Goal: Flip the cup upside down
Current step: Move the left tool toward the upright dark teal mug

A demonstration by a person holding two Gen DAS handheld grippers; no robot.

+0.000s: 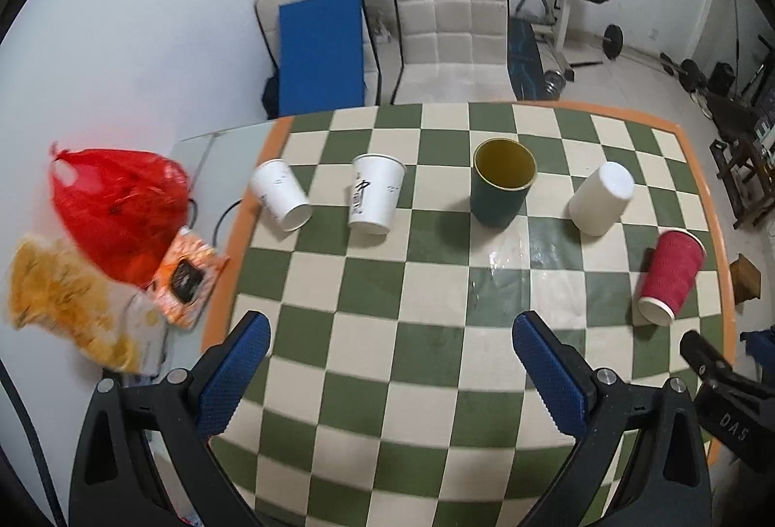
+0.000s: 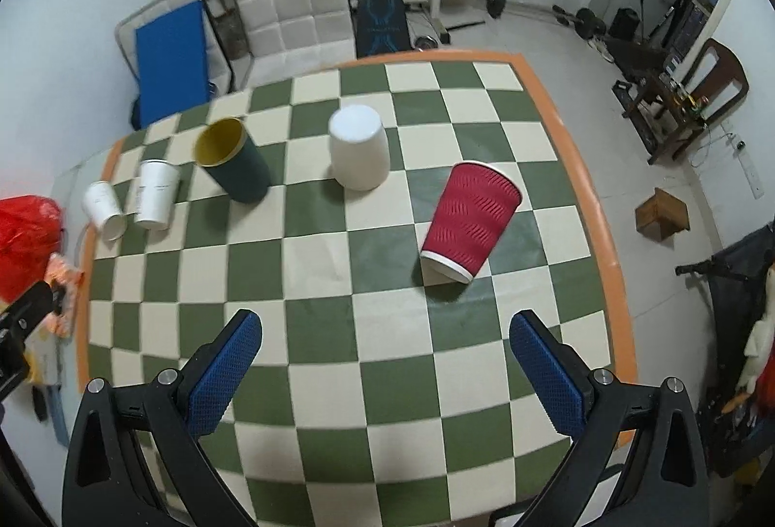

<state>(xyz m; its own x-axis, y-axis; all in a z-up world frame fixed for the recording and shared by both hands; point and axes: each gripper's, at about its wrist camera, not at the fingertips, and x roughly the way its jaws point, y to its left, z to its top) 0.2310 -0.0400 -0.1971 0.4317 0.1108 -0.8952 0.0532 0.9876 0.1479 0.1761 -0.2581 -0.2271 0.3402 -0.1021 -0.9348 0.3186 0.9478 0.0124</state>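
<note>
Hovering with both my left gripper (image 1: 390,345) and right gripper (image 2: 385,340) wide and empty, I risked toppling the upright green cup (image 1: 503,183).

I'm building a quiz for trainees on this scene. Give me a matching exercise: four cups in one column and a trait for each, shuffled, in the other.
Cups:
1. dark green cup
2. red cup
3. plain white cup
4. printed white cup

Traits:
A. base up, between the green and red cups
B. yellow inside, mouth up
C. black markings, next to the green cup on its left
D. ribbed wall, white rim down

Pairs: 1-B, 2-D, 3-A, 4-C
</note>
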